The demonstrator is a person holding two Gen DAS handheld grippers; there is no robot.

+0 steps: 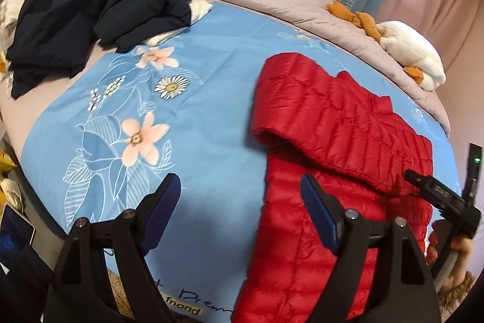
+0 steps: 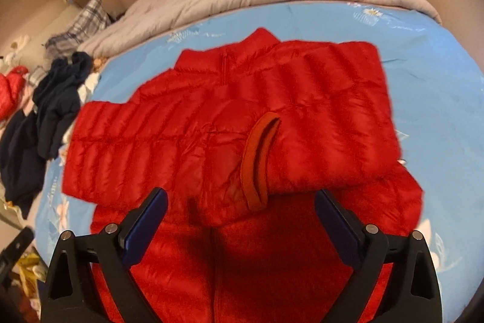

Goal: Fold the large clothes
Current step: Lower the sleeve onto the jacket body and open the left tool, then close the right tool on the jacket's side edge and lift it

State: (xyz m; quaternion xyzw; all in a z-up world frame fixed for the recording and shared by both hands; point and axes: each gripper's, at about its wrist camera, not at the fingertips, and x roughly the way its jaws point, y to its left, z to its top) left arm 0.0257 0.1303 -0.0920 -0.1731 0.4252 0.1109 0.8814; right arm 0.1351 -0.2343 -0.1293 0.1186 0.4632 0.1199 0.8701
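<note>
Both tools (image 1: 240,196) (image 2: 240,212) hover agape, seemingly untouching, over the red jacket (image 2: 230,123).

the red jacket (image 2: 230,123) looked quilted and glossy; the blue bedcover (image 1: 211,99) was smooth matt printed cloth.

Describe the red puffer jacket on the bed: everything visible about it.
The red puffer jacket is shiny, quilted in narrow horizontal channels, with a stand collar and a front zipper. It lies flat, front up, on the blue floral bedspread. Both sleeves are folded across the chest; the upper one's cuff gapes open near the middle. The hem end lies nearest the cameras. Neither open gripper grips it.
</note>
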